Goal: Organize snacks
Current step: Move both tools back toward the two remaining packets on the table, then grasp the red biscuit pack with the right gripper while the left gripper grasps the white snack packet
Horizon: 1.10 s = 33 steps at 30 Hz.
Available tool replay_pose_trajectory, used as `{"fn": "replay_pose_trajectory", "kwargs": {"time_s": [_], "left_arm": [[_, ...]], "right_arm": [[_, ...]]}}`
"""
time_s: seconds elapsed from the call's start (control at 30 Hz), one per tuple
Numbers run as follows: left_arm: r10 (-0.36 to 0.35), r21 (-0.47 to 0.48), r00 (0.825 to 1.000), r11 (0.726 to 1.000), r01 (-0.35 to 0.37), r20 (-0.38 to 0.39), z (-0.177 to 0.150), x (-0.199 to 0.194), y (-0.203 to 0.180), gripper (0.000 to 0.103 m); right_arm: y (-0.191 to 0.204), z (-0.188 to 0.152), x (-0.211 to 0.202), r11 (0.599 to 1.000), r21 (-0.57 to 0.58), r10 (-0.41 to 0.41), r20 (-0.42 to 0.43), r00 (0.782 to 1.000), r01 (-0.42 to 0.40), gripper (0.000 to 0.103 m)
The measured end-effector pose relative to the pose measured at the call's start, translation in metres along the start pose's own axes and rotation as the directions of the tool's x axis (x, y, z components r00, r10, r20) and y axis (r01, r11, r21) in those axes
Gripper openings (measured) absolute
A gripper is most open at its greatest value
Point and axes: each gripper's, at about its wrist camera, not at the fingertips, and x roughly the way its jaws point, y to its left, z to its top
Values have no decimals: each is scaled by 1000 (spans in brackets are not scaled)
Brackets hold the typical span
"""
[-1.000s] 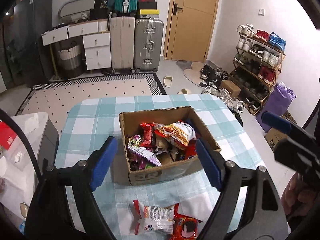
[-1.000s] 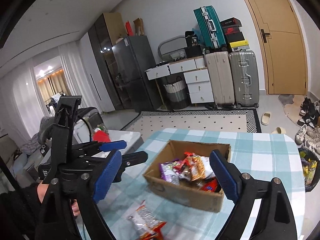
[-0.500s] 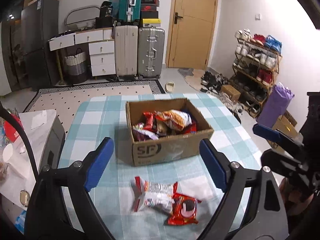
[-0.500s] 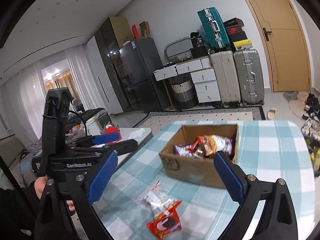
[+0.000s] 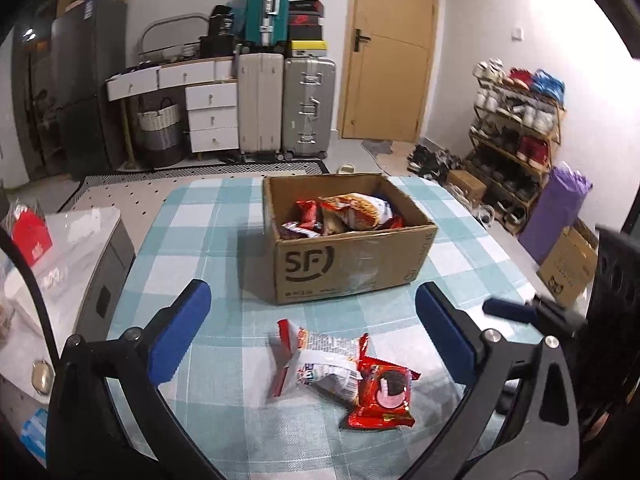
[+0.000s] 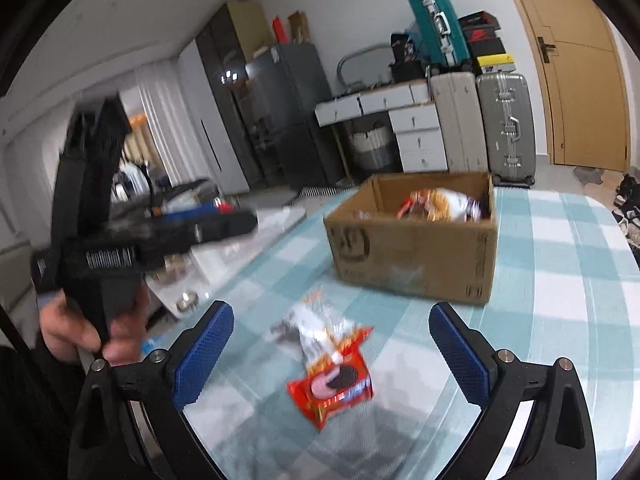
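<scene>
While both gape, packets lie between claws.

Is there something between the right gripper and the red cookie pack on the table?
Nothing visible. The right gripper is open and the cookie pack lies on bare tablecloth just ahead of it, touching only a white snack bag beyond.

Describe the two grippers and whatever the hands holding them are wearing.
Both the left gripper and the right gripper have black, arched plastic frames with silver bolts, and two fingers tipped with blue textured pads. The right wrist view shows white lettering on the left gripper's black body, blurred. The hand gripping it has a dark sleeve. A thin black cable runs beside it.
</scene>
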Motion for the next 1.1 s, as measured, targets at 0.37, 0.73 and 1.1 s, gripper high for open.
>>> {"fn": "replay_pose_trajectory", "kwargs": {"time_s": [0.37,0.73,1.1], "left_arm": [[19,-54,998,998,-22,-68,-70,31,24,102],[99,-180,995,978,-102,-29,-104,41,76,102],[95,-148,995,984,-95,-6,-118,52,69,102]], "right_arm": [[1,-50,41,999,40,-2,-142,990,7,100],[0,-69,84,986,155,-12,-256,967,53,100],[8,-55,116,982,117,-111,-291,950,150,100]]}}
